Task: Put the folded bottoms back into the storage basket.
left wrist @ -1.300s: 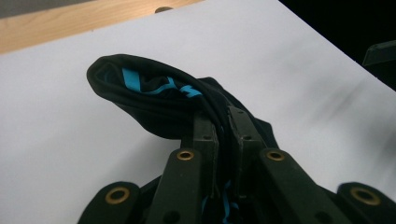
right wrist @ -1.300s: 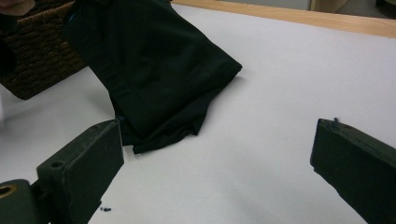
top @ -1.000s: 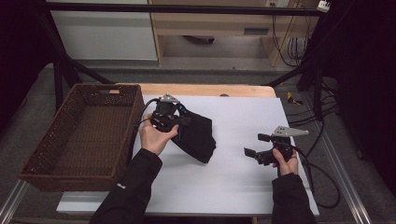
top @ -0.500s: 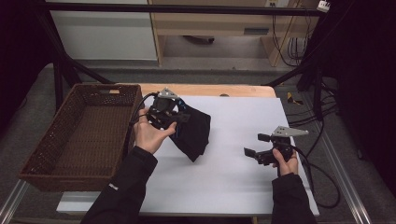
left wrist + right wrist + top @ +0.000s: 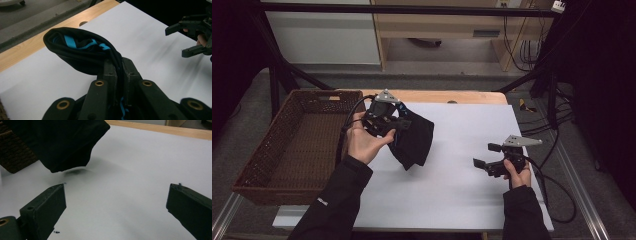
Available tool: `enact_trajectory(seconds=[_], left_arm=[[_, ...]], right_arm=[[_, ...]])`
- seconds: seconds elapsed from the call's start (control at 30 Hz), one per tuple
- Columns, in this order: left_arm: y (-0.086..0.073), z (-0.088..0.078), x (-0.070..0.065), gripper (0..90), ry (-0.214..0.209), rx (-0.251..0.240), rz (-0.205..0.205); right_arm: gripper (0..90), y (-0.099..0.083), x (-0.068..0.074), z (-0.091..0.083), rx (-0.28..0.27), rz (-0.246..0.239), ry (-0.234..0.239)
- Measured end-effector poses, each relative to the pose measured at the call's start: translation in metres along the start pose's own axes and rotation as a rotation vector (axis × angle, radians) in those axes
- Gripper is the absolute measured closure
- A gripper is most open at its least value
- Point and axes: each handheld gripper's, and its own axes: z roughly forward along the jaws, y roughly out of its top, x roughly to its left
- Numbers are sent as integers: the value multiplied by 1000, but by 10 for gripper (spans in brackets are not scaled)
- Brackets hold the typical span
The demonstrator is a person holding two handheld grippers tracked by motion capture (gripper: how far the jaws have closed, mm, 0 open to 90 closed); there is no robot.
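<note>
A black cloth with blue trim [image 5: 414,140] hangs off the white table sheet [image 5: 462,175], pinched by my left gripper [image 5: 399,125]. In the left gripper view the folded cloth [image 5: 80,51] runs between the two closed jaws, the gripper [image 5: 119,72] shut on it. From the right gripper view the cloth [image 5: 62,145] dangles just above the sheet, its lower corner clear of the surface. My right gripper [image 5: 484,161] rests low on the right side of the sheet, jaws wide apart with nothing between them [image 5: 115,205].
A dark wicker basket [image 5: 272,150] stands at the left edge of the table, beside the left hand. A strip of wooden tabletop [image 5: 462,96] shows behind the sheet. Cables [image 5: 557,190] trail off the right side.
My left gripper has lifted the black cloth up and toward the basket, so it now hangs free of the sheet. The right gripper has stayed put.
</note>
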Motion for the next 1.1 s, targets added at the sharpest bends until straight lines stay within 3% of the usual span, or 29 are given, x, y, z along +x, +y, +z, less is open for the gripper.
enact_trajectory(seconds=[0.87, 1.1], left_arm=[[11, -57, 10, 834, 26, -5, 34], [12, -70, 16, 834, 33, -7, 27]], right_arm=[[27, 0, 0, 1, 5, -1, 0], [28, -1, 0, 2, 7, -1, -1]])
